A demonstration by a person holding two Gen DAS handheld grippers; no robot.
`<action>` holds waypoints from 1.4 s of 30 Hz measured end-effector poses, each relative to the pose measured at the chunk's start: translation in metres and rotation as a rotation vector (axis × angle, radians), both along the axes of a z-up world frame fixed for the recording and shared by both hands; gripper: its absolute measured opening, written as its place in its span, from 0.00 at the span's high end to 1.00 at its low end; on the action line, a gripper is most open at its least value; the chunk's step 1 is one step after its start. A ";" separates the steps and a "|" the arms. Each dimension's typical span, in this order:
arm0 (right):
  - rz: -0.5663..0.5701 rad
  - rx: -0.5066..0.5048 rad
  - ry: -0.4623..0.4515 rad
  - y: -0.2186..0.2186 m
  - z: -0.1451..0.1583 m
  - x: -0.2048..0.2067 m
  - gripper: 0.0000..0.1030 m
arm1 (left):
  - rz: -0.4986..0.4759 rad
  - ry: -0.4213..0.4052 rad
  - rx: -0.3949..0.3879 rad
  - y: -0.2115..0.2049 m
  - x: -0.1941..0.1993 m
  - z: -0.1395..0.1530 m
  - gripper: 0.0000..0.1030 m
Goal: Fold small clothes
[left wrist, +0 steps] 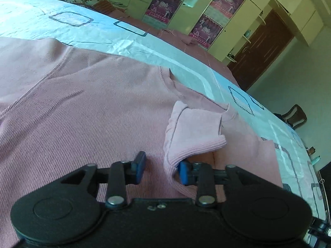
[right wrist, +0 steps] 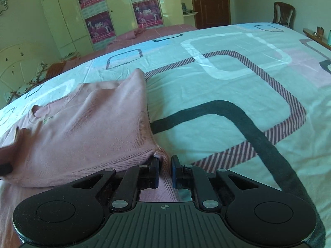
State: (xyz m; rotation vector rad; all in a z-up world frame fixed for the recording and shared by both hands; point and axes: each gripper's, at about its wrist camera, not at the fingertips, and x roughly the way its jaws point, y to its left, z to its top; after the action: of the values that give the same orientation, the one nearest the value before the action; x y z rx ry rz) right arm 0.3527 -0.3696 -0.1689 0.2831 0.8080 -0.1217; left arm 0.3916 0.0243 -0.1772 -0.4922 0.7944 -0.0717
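Right gripper [right wrist: 164,170] clamped on the pink ribbed knit top's [left wrist: 86,107] hem; left gripper [left wrist: 162,168], jaws apart, should re-pinch the sleeve cuff [left wrist: 194,132] at one o'clock before folding.

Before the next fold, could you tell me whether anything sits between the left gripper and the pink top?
Nothing visible does. The left gripper stands open right over the pink top, with a turned-up fold against one finger. Only the patterned bedsheet lies around it.
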 end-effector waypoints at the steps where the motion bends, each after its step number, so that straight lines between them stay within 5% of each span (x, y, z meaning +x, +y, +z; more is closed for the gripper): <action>1: 0.007 -0.002 0.004 0.000 0.001 -0.002 0.89 | 0.017 -0.008 0.015 0.001 0.000 0.002 0.43; 3: 0.031 0.000 0.011 0.001 0.004 -0.005 0.89 | 0.036 -0.038 0.065 -0.001 0.003 0.006 0.34; 8: 0.054 0.016 -0.008 0.000 0.019 -0.025 0.89 | 0.034 -0.074 0.100 -0.003 0.018 0.008 0.36; 9: 0.054 0.018 -0.019 0.000 0.023 -0.028 0.89 | 0.047 -0.076 0.090 0.001 0.019 0.008 0.40; 13: 0.056 0.015 -0.060 0.000 0.036 -0.019 0.88 | 0.039 -0.043 0.076 0.014 0.017 0.000 0.83; 15: 0.048 0.042 -0.058 -0.002 0.033 -0.002 0.78 | 0.007 -0.032 0.090 0.014 0.015 -0.004 0.88; 17: 0.037 0.065 -0.059 -0.004 0.029 0.015 0.46 | -0.001 -0.049 0.100 0.015 0.010 -0.004 0.92; 25: 0.024 0.134 -0.032 -0.008 0.009 0.098 0.46 | -0.015 -0.065 0.151 0.015 0.013 -0.002 0.93; 27: 0.013 0.148 -0.020 -0.011 0.003 0.116 0.47 | -0.019 -0.071 0.167 0.014 0.011 -0.004 0.93; 33: -0.006 0.178 0.009 -0.015 -0.007 0.152 0.90 | -0.025 -0.074 0.192 0.012 0.008 -0.005 0.93; 37: -0.031 0.056 -0.011 -0.010 -0.005 0.149 0.94 | -0.021 -0.085 0.221 0.008 0.008 -0.003 0.93; 42: -0.048 0.051 -0.014 -0.015 -0.007 0.144 0.93 | -0.028 -0.078 0.271 0.005 0.012 -0.009 0.86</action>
State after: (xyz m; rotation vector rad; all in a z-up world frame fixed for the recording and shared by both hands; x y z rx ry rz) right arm 0.4966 -0.3843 -0.1758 0.3511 0.7913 -0.1437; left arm 0.4033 0.0289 -0.1859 -0.2202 0.7217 -0.0088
